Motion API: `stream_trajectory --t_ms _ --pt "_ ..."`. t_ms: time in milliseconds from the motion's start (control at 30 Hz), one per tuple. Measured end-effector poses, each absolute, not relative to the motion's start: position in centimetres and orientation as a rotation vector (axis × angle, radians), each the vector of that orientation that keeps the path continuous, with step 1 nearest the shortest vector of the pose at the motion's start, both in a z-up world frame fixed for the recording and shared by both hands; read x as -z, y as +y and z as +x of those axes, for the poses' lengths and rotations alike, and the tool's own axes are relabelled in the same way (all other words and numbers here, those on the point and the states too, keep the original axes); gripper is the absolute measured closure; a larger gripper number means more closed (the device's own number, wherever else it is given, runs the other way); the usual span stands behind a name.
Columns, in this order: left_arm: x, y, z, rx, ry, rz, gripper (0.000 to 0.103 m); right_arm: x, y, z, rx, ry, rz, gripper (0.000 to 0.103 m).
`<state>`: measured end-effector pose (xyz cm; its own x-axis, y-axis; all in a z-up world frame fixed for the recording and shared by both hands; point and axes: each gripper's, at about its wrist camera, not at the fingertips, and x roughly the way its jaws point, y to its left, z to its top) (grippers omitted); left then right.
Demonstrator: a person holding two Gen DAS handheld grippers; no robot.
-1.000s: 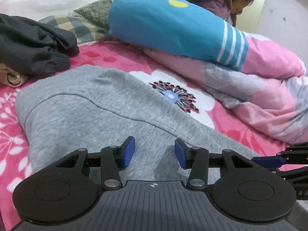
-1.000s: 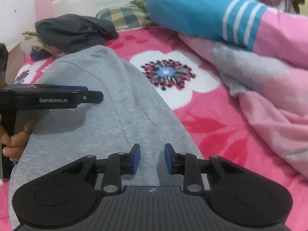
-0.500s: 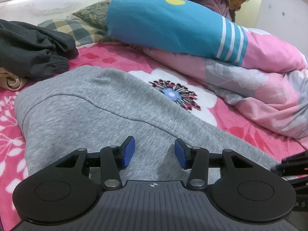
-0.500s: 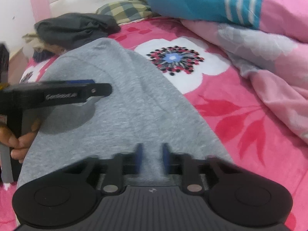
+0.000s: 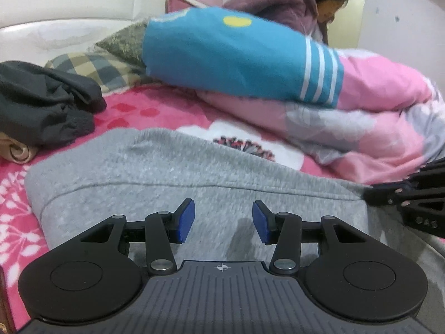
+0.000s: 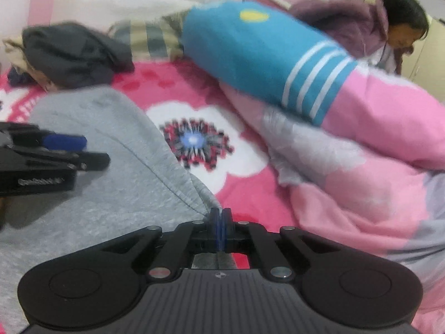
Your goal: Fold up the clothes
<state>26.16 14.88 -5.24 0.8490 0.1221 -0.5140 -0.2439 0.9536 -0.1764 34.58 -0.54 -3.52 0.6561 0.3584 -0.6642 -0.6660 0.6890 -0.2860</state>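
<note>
A grey fleece garment (image 5: 167,172) lies spread on the pink flowered bedspread (image 6: 250,194). In the left wrist view my left gripper (image 5: 223,220) hovers low over its near part, jaws open, with only flat cloth below the blue pads. My right gripper (image 6: 219,226) is shut on the grey garment's right edge (image 6: 205,203), which rises in a small peak into the closed pads. The right gripper (image 5: 403,197) shows at the right edge of the left wrist view. The left gripper (image 6: 55,150) shows at the left of the right wrist view, above the grey cloth.
A pile of dark grey clothes (image 5: 41,111) sits on a beige item (image 5: 16,150) at the back left. Beside it lies a checked pillow (image 5: 91,69). A bulky blue and pink quilt (image 5: 242,55) fills the right side. A person in a purple jacket (image 5: 292,8) is behind it.
The right gripper's jaws closed onto the grey garment's right edge and drew it up slightly. The left gripper stayed open and nearly still.
</note>
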Motion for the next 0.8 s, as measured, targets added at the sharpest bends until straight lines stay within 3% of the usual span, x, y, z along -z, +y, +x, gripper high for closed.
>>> stream_trajectory --t_ms 233,533,800 --pt "6.4 14.5 26.8 -0.210 0.569 -0.195 0.055 8.9 0.2 35.3 -0.598 0.672 -0.632 0.101" --pt "6.3 14.8 26.8 -0.201 0.577 -0.228 0.052 2.0 -0.3 35.5 -0.706 0.630 -0.452 0.098" --pt "6.3 14.9 26.9 -0.201 0.580 -0.236 0.052 6.0 7.0 40.8 -0.889 0.764 -0.265 0.099"
